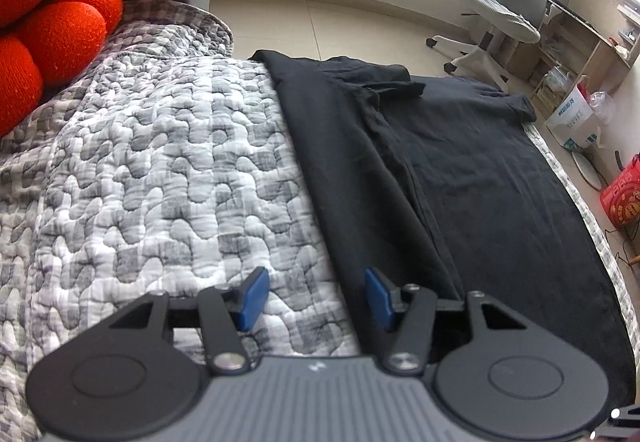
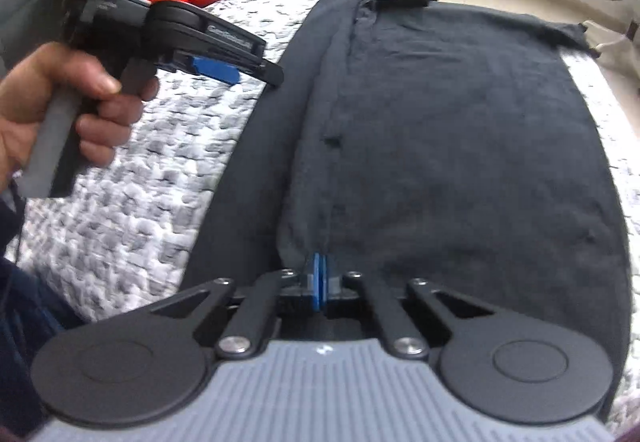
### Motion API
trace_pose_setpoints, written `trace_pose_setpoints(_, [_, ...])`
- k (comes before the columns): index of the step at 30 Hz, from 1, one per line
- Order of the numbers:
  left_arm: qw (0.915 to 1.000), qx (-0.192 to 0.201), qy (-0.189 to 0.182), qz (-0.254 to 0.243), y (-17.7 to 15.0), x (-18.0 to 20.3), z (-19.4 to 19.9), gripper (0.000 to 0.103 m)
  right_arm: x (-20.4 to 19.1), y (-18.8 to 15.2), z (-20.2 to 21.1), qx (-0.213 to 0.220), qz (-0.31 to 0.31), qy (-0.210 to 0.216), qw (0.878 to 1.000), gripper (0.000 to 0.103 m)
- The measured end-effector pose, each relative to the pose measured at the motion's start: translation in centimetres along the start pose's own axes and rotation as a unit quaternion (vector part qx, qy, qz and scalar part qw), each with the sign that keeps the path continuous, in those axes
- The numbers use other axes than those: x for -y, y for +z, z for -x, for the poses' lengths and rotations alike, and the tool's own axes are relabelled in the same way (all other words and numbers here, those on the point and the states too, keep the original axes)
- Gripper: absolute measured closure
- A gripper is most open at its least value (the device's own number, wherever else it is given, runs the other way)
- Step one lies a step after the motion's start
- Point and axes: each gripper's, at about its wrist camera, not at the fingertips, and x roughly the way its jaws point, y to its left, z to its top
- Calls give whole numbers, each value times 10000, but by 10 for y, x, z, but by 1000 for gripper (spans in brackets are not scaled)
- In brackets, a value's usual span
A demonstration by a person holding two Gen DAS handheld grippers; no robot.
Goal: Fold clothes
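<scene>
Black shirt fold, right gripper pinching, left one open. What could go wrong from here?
1. The right gripper is shut on a thin bit of the black shirt at its near edge; a pull might slip it free.
2. The left gripper is open and holds nothing, so a one-sided lift could skew the folded flap.
3. The shirt's far side reaches the quilt edge; dragging could slide it toward the floor.

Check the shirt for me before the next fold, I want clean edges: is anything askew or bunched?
Yes. The black shirt has a rumpled ridge where its left side is folded in, and the sleeve near the collar lies crumpled. The right gripper is shut on the hem; the left gripper is open.
</scene>
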Motion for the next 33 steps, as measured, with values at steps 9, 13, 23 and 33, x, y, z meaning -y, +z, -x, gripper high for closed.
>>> trace_pose_setpoints(9, [9998,9,83,-190,-1,5,-1,49,16,-13,2,-155,-788,598,9950,89])
trace_pose_setpoints(13, [9995,23,144,-295,-2,8,-2,49,13,-16,7,-63,-825,440,9956,103])
trace_pose_setpoints(23, [9983,46,244,-523,-5,13,-3,48,15,-21,21,199,-782,-90,9967,94])
trace_pose_setpoints(33, [9970,59,299,-711,-7,16,-3,47,9,-28,22,82,-710,-437,9965,103])
